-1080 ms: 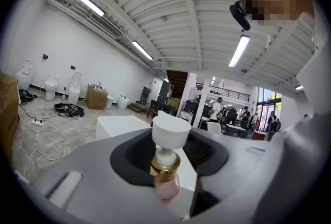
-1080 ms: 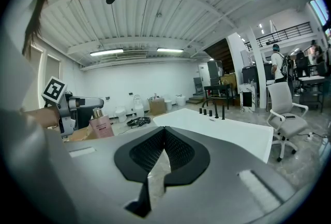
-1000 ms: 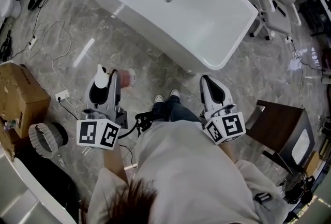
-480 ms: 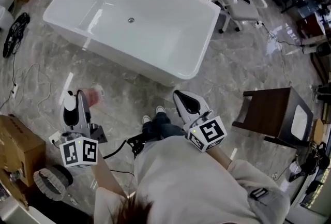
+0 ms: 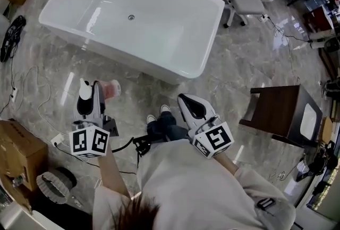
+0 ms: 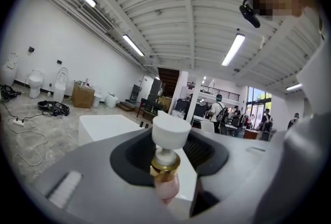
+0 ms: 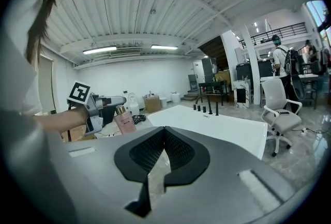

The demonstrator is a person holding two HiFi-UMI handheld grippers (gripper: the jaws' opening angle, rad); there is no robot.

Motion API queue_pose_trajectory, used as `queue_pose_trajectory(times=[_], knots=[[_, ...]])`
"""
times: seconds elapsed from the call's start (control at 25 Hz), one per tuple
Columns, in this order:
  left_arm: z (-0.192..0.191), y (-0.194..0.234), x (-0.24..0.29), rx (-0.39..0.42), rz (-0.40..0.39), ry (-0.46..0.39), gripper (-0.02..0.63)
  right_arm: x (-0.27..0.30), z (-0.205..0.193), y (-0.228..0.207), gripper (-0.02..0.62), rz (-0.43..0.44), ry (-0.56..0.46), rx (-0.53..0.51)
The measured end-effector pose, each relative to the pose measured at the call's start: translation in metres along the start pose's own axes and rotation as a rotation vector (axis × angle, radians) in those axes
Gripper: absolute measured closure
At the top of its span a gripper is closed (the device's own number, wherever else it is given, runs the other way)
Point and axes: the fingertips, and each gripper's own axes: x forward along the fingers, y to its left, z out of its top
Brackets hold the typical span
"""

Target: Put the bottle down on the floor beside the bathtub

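The left tool (image 5: 91, 97) is clenched on the pink bottle (image 5: 111, 88), which is up off the floor (image 5: 249, 59). The left gripper view shows the bottle's white pump top and gold ring right between the jaws. The head view shows only the pink body poking out at 1 o'clock. The right tool (image 5: 192, 108) is shut tight with nothing in it. Its own view shows the bottle from the side, at 10 o'clock. The white bathtub (image 5: 180, 37) sits at 12 o'clock, near both tools. A dark stool (image 5: 279, 115) stands at 3 o'clock.
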Motion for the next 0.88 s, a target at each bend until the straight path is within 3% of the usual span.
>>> queue_pose_trajectory(times=[0.12,0.4,0.88], knots=[[-0.018,-0.001,0.024,0.000,-0.019,0.009,0.402,0.015,-0.001,-0.005,0.597,0.005,0.008,-0.004],[-0.093,0.031,0.049,-0.021,0.025,0.097,0.402,0.065,-0.035,0.001,0.597,0.083,0.077,0.008],[-0.265,0.081,0.098,-0.028,0.031,0.218,0.402,0.121,-0.115,-0.010,0.597,0.077,0.098,0.045]])
